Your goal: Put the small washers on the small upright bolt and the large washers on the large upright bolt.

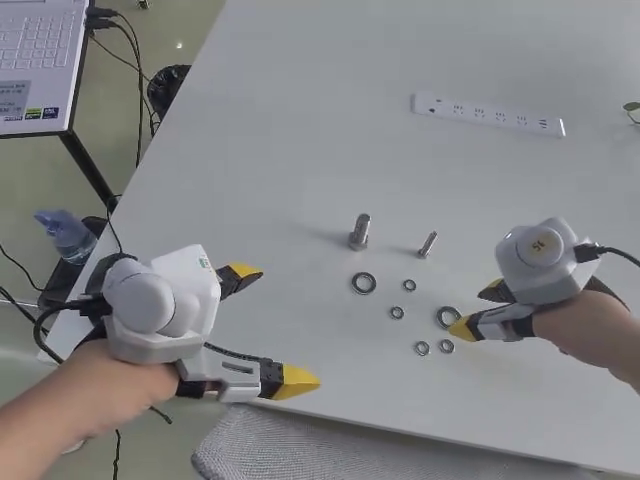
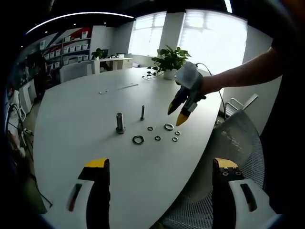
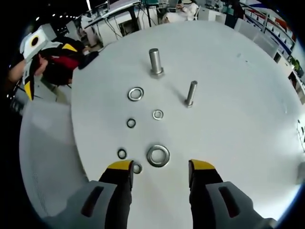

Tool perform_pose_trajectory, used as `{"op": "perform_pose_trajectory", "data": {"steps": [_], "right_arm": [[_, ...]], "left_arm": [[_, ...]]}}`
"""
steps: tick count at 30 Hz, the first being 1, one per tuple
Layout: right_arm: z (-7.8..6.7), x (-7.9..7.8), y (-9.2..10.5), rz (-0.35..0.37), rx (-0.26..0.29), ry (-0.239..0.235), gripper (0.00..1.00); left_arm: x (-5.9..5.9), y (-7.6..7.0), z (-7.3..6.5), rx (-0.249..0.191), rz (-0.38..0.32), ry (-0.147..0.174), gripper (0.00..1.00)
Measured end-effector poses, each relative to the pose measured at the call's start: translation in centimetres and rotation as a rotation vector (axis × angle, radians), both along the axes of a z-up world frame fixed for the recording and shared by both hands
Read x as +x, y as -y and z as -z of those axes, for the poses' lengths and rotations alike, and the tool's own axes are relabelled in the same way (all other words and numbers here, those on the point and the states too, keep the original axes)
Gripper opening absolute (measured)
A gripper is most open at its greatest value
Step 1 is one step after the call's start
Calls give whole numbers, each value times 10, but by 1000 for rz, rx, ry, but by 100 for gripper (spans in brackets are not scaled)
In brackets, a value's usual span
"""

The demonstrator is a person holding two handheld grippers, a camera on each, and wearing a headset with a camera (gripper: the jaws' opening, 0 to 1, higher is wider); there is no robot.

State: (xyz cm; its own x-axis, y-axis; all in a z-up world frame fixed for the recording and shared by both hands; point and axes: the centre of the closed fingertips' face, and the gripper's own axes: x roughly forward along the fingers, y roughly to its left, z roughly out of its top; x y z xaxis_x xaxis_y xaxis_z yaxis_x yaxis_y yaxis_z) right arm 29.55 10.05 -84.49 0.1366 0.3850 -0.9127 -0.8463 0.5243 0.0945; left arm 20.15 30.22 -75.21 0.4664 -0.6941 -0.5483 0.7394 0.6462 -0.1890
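Steel washers [image 1: 397, 313], 2 large and 4 small, lie flat before the large bolt [image 3: 155, 62], holes facing up. It and the small bolt [image 3: 191, 93] stand with long axes vertical, heads down. The right gripper [image 1: 476, 309], open and empty, frames the large washer [image 3: 158, 155] farther from the large bolt. Its jaw could knock the small washer [image 3: 137, 168] alongside, or the thin ring could skid. The left gripper [image 2: 160, 164] is open too.

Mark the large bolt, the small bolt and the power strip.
large bolt [image 1: 360, 230]: head view, on its upright shaft.
small bolt [image 1: 428, 243]: head view, middle of its shaft.
power strip [image 1: 488, 113]: head view, middle of its top face.
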Motion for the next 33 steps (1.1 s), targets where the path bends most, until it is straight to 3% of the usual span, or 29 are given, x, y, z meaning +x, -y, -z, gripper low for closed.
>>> {"op": "perform_pose_trajectory", "data": {"steps": [11, 33], "right_arm": [[11, -1, -3, -1, -34, -1, 44], [24, 7, -6, 35, -98, 58, 39]], "left_arm": [[1, -1, 1, 1, 9, -2, 87], [-3, -2, 0, -16, 5, -9, 89]]}}
